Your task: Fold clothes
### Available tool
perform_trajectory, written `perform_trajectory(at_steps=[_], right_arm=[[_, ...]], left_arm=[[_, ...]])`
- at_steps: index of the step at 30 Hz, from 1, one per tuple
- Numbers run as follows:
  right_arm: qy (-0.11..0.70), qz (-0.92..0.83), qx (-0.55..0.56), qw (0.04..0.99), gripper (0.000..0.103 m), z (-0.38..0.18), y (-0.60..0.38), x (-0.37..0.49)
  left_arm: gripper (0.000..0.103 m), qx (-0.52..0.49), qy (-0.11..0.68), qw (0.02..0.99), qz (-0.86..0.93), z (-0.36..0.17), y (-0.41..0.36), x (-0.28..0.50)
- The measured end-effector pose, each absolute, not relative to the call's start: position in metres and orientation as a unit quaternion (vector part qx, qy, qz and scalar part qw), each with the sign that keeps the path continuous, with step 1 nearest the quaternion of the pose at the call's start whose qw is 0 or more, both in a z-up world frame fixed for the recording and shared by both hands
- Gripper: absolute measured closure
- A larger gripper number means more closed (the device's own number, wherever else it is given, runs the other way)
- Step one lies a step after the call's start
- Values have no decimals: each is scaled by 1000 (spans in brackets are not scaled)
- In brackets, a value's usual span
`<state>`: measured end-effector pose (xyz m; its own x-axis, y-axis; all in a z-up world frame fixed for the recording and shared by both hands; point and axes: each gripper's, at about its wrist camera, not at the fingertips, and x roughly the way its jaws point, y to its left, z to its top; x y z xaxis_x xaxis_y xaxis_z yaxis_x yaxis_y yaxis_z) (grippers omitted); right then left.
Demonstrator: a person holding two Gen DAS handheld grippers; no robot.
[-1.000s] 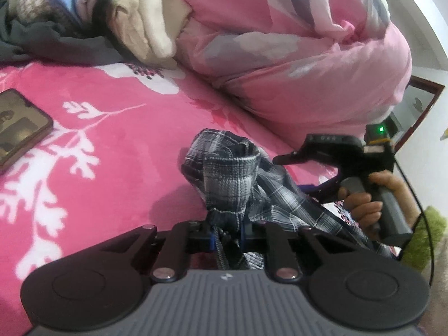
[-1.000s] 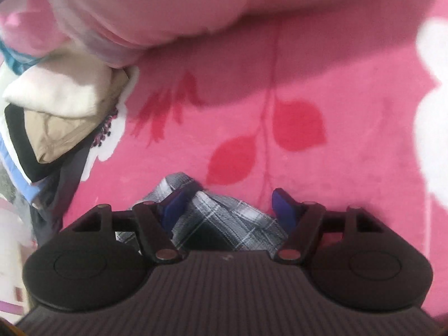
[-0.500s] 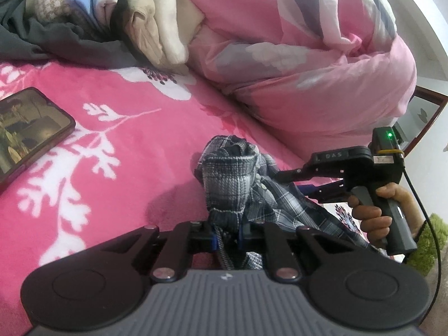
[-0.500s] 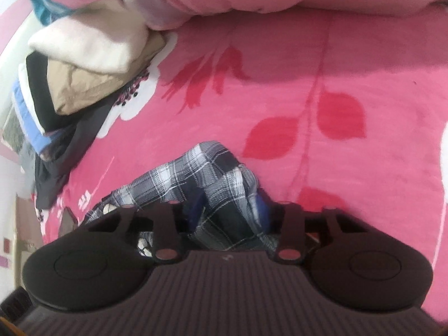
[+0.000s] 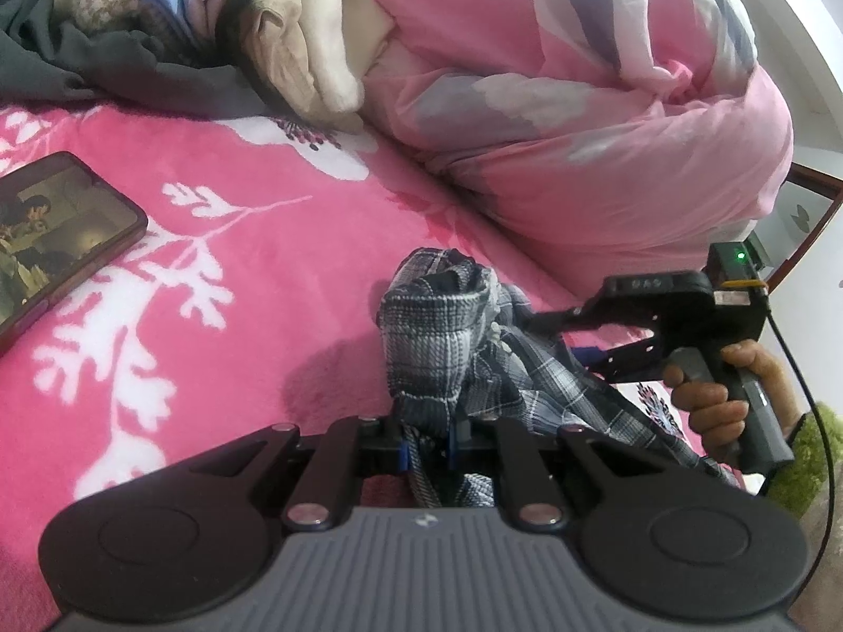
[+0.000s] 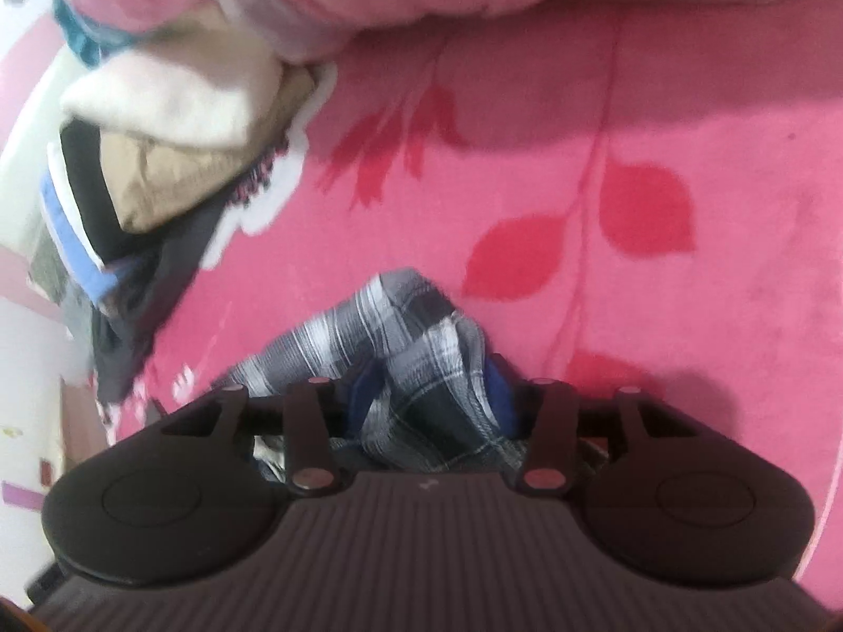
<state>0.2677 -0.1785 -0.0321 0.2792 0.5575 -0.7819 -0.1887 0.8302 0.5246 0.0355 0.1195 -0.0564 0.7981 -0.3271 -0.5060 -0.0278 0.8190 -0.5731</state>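
A grey-and-white plaid garment [image 5: 432,332] lies bunched on the pink floral blanket [image 5: 237,263]. My left gripper [image 5: 428,445] is shut on a gathered end of it, and the cloth stands up in a hump just ahead of the blue pads. From the right, held by a hand [image 5: 711,405], my right gripper [image 5: 558,337] reaches into the same garment. In the right wrist view a fold of the plaid garment [image 6: 400,326] fills the gap of the right gripper [image 6: 429,389]. Its jaws are opening slightly, and the cloth still touches both pads.
A phone [image 5: 58,231] with a lit screen lies on the blanket at the left. A stack of folded clothes [image 5: 274,26] [image 6: 174,137] sits at the back beside a rumpled pink duvet [image 5: 579,105]. Bare blanket [image 6: 685,263] stretches ahead of the right gripper.
The right gripper's jaws went from wide open over the plaid cloth to closed around a fold of it, then eased a little. The left gripper kept its hold and stayed put.
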Motion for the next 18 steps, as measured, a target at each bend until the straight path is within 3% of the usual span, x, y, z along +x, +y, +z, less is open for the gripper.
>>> perform_trajectory(at_steps=[9,12,14,18], right_arm=[[545,252,93,794,59,-29,-160,256],[541,255,52,800,71,-28,-152,248],[529,243,14,813,86,-27,-144,240],[485,222,-59,844,95,-16,-125,218]], left_arm=[[90,-286,306,905,-78,-58,119,36],[90,-284,305,906,-76,-59,118,35],[90,-282,304,907,-75,-59,117,35],[91,-273,293,914,-68,-58,116,33]])
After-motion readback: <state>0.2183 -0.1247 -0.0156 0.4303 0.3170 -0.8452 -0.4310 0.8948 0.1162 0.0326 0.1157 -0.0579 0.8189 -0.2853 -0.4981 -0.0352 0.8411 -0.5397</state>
